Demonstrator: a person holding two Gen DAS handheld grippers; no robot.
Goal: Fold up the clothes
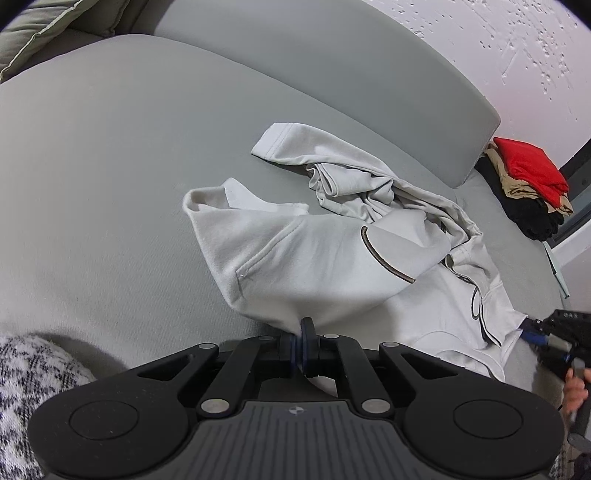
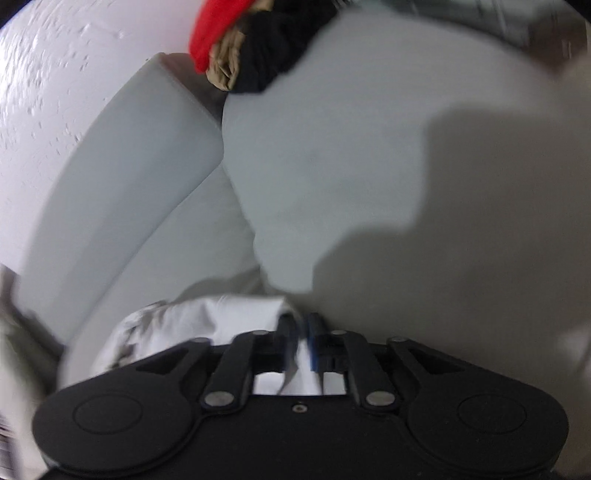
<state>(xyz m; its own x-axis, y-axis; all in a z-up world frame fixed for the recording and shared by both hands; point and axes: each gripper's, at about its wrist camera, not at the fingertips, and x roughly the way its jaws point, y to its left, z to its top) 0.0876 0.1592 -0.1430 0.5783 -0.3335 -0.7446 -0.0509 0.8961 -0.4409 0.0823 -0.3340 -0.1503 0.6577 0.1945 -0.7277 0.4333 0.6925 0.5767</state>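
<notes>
A pale grey-white hooded sweatshirt (image 1: 314, 254) lies crumpled on a grey sofa seat (image 1: 110, 166), one sleeve stretched toward the backrest. My left gripper (image 1: 303, 332) is shut on its near hem. At the right edge of the left wrist view my right gripper (image 1: 532, 328) sits at the sweatshirt's right corner, with a hand (image 1: 576, 387) on its handle. The right wrist view is blurred. There the white fabric (image 2: 207, 317) runs between my right gripper's (image 2: 300, 328) narrow jaws, which look pinched on it.
A stack of folded clothes (image 1: 528, 166), red over tan and black, sits at the sofa's far right end (image 2: 236, 40). The grey backrest (image 1: 332, 66) stands against a white wall. A black-and-white checked fabric (image 1: 29, 369) lies near left, and a cushion (image 1: 44, 26) is at the far left.
</notes>
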